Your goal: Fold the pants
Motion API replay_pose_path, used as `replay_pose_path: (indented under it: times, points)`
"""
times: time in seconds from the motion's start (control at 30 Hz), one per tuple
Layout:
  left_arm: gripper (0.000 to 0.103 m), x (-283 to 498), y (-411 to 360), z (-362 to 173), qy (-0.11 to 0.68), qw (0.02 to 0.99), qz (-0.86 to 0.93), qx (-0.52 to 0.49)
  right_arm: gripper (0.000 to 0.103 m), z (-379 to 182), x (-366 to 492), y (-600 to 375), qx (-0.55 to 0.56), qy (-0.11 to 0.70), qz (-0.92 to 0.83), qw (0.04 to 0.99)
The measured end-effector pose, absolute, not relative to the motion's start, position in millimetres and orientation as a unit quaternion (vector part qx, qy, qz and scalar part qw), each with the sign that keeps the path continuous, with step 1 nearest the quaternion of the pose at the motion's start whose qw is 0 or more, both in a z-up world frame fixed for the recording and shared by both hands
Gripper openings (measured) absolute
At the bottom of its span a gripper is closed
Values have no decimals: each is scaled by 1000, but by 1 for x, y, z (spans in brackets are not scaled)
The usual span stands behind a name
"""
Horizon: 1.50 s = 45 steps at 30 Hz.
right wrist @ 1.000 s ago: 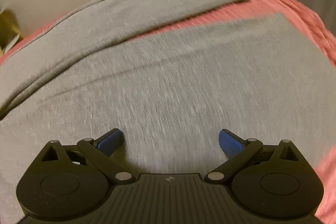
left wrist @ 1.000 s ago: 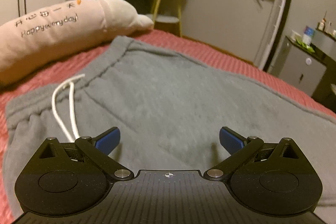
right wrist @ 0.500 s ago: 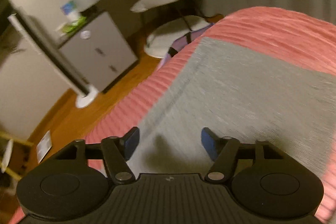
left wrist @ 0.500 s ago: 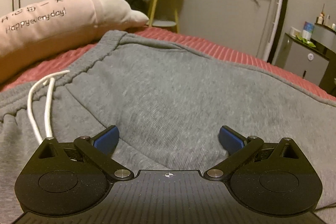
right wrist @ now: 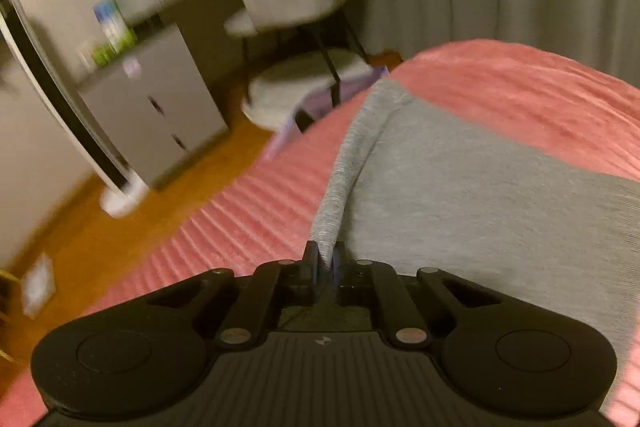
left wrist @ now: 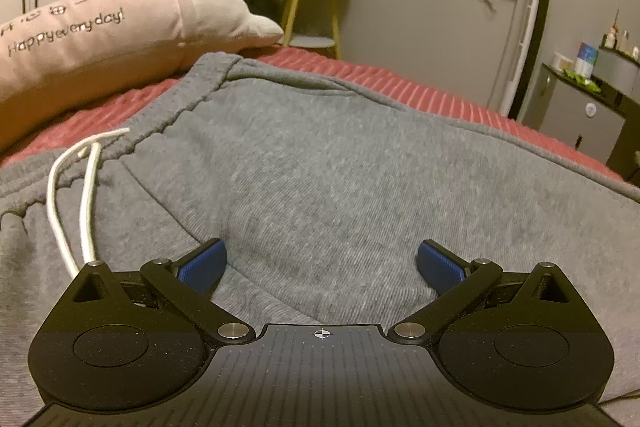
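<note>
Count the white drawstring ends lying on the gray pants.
2. Both drawstring strands trail from the waistband at the left of the pants, side by side, down behind the open left gripper, which hides their lower ends.

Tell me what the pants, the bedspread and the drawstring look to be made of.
Pants: grey knit, probably cotton fleece; fine ribbed weave, matte, soft folds.
Bedspread: pinkish-red plush fabric, ridged like corduroy, slightly sheeny.
Drawstring: white braided cord, likely cotton; the weave is too small to confirm.
</note>
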<state>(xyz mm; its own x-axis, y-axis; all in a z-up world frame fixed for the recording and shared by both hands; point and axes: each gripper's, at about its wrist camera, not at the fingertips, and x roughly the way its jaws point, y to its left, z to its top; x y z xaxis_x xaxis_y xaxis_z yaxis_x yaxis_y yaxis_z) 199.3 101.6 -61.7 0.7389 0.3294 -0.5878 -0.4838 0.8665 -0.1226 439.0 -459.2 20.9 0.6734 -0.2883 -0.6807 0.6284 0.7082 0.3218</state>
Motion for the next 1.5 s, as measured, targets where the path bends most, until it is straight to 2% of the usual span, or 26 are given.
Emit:
replay_pose_path:
  times: [0.13, 0.23, 0.37, 0.4, 0.47, 0.53, 0.57, 0.6, 0.7, 0.83, 0.87, 0.9, 1.1, 1.17, 1.2, 1.23, 1.3, 1.33, 1.37, 1.4, 1.43, 1.5]
  points:
    - [103, 191, 106, -57, 265, 927, 211, -161, 5, 43, 318, -476, 330, 229, -234, 885]
    - [103, 181, 106, -48, 231, 939, 193, -168, 2, 39, 217, -474, 342, 178, -254, 887]
    - [103, 174, 102, -36, 219, 949, 153, -165, 1, -2, 137, -481, 308, 217, -342, 861]
    - [103, 174, 103, -34, 229, 947, 140, -175, 5, -15, 127, -492, 333, 236, -348, 844]
    - [103, 177, 107, -29, 249, 941, 113, -201, 5, -27, 117, -514, 417, 232, -319, 819]
    - [103, 183, 115, -23, 277, 927, 86, -237, 16, -34, 117, -526, 476, 213, -280, 806]
    - [103, 188, 120, -19, 291, 917, 76, -262, 32, -35, 121, -529, 491, 205, -264, 804]
    - [103, 192, 126, -17, 299, 909, 67, -282, 38, -39, 127, -532, 504, 203, -252, 801]
    - [103, 211, 147, -8, 307, 885, 32, -348, 38, -48, 145, -534, 513, 218, -216, 802]
    - [103, 255, 163, 2, 336, 875, 38, -346, 34, -57, 162, -541, 532, 210, -193, 798]
    - [103, 265, 166, 4, 338, 877, 44, -339, 19, -56, 162, -539, 530, 203, -186, 802]
    - [103, 273, 169, 5, 341, 876, 49, -337, 10, -56, 165, -541, 527, 202, -179, 806]
    - [102, 327, 181, -13, 377, 850, 49, -364, 16, -73, 173, -550, 554, 218, -175, 784]
    - [84, 343, 183, -26, 394, 833, 50, -385, 21, -74, 172, -550, 563, 209, -169, 781]
    - [71, 350, 183, -31, 406, 825, 50, -389, 27, -74, 173, -550, 565, 207, -166, 781]
    - [67, 357, 183, -37, 420, 816, 53, -393, 29, -73, 175, -551, 567, 207, -164, 780]
    - [66, 367, 182, -46, 436, 807, 58, -395, 30, -72, 179, -552, 566, 210, -168, 780]
    - [61, 370, 182, -47, 440, 805, 59, -393, 30, -71, 181, -552, 562, 213, -168, 781]
    - [52, 373, 182, -46, 442, 805, 61, -392, 26, -69, 185, -553, 554, 220, -172, 784]
    - [12, 374, 183, -44, 445, 804, 58, -390, 13, -67, 188, -552, 546, 231, -180, 785]
    - [6, 375, 183, -41, 449, 802, 47, -391, 4, -65, 188, -553, 539, 239, -186, 786]
    - [7, 365, 187, -27, 430, 809, 40, -398, 5, -56, 187, -553, 536, 237, -184, 789]
